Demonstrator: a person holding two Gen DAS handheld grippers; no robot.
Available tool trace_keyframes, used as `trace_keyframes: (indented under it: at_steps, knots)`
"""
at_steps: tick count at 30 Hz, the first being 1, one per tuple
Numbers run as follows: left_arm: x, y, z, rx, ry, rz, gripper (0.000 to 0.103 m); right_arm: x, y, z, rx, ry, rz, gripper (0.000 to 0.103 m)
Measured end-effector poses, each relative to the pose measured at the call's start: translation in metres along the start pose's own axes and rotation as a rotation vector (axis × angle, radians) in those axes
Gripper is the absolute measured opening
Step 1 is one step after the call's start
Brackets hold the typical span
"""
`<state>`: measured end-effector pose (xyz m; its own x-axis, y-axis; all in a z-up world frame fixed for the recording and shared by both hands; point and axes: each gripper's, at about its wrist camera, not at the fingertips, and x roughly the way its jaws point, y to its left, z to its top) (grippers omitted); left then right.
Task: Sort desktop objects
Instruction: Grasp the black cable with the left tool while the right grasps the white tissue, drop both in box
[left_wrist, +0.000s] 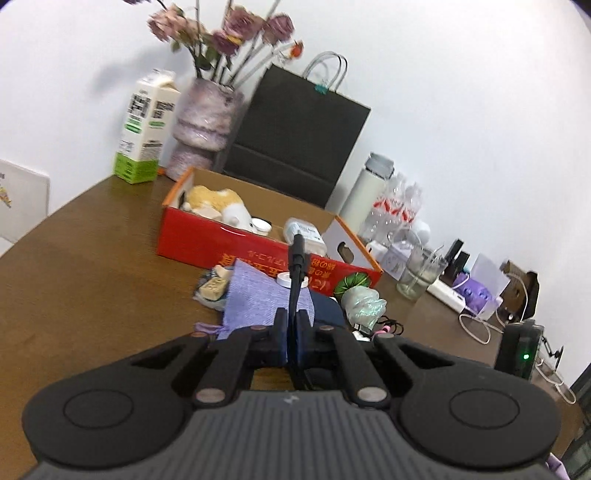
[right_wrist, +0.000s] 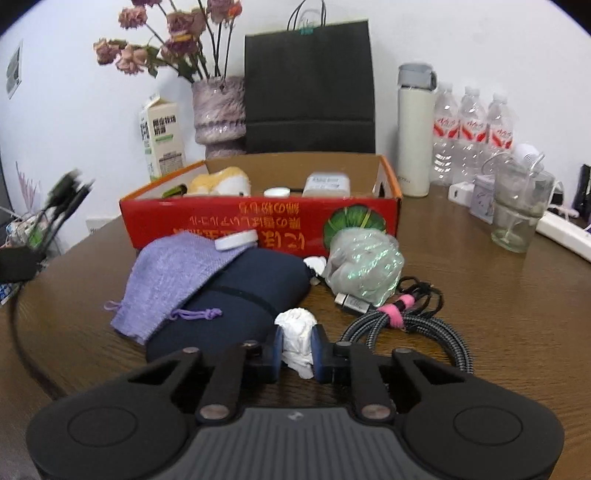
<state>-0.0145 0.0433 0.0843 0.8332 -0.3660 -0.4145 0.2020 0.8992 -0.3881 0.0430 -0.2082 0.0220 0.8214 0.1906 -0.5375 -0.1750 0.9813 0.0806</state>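
Observation:
My left gripper (left_wrist: 291, 321) is shut on a black cable (left_wrist: 296, 273) whose plug end sticks up toward the red cardboard box (left_wrist: 207, 243). My right gripper (right_wrist: 297, 341) is shut on a crumpled white paper wad (right_wrist: 296, 338), held low over the table in front of the red box (right_wrist: 207, 221). The box holds a plush toy (right_wrist: 221, 182), a small white jar (right_wrist: 277, 192) and a white charger (right_wrist: 327, 183). Before the box lie a purple drawstring pouch (right_wrist: 173, 280), a navy case (right_wrist: 236, 295), a white lid (right_wrist: 236, 240), a shiny green wad (right_wrist: 364, 266) and a coiled braided cable (right_wrist: 410, 321).
Along the wall stand a milk carton (right_wrist: 162, 144), a vase of dried flowers (right_wrist: 219, 110), a black paper bag (right_wrist: 308, 88), a white thermos (right_wrist: 415, 129), water bottles (right_wrist: 472, 125), a glass cup (right_wrist: 517, 218) and a power strip (right_wrist: 565, 232). A snack packet (left_wrist: 214, 288) lies left of the pouch.

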Motion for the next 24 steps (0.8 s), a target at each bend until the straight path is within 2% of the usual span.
trace_keyframes:
  at_steps: [5,13,15,20,24]
  knots:
    - [-0.029,-0.003,-0.013,0.014,-0.007,0.003,0.005,-0.051,0.011,-0.013,0.032,-0.077,0.01,0.015]
    - [-0.061,-0.024,-0.011,0.069,-0.074,-0.074,0.003,-0.12,0.023,-0.043,0.04,-0.141,0.001,0.015]
    - [-0.066,-0.029,-0.007,0.078,-0.091,-0.091,0.003,-0.131,0.024,-0.04,0.037,-0.163,-0.017,0.015]
    - [-0.073,-0.033,0.006,0.089,-0.133,-0.12,0.003,-0.146,0.02,-0.029,0.071,-0.209,0.012,0.015]
    - [-0.06,-0.032,0.04,0.092,-0.16,-0.151,0.003,-0.146,0.021,-0.007,0.026,-0.239,0.011,0.015]
